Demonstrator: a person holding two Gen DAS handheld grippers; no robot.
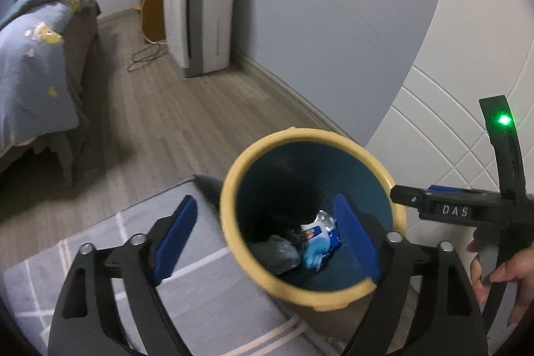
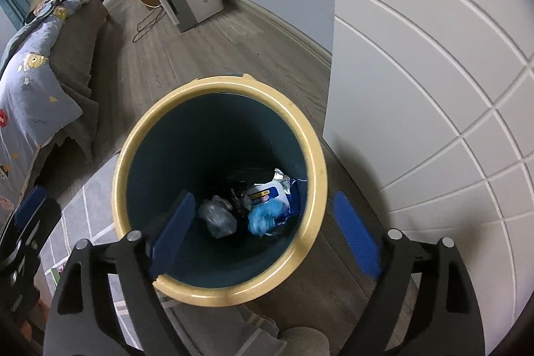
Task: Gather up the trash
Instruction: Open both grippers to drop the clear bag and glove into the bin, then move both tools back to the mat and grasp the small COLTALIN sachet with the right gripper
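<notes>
A round bin with a cream rim (image 1: 310,135) (image 2: 220,82) and a dark teal inside stands on the floor. At its bottom lie a crumpled grey bag (image 1: 277,254) (image 2: 218,216), a blue glove (image 1: 313,251) (image 2: 263,216) and a white-and-blue wrapper (image 1: 320,227) (image 2: 270,192). My left gripper (image 1: 267,239) hangs open over the bin's near left rim, nothing between its blue pads. My right gripper (image 2: 265,234) is open too, above the bin's mouth and empty. In the left wrist view, the right gripper's body (image 1: 447,209) and a hand (image 1: 500,272) show at the right.
A bed with blue bedding (image 1: 33,55) runs along the left. A white floor appliance (image 1: 200,15) stands by the far wall, with a cable (image 1: 147,55) on the wooden floor. A grey rug with pale lines (image 1: 100,256) lies beside the bin. A white panelled door (image 2: 434,89) rises on the right.
</notes>
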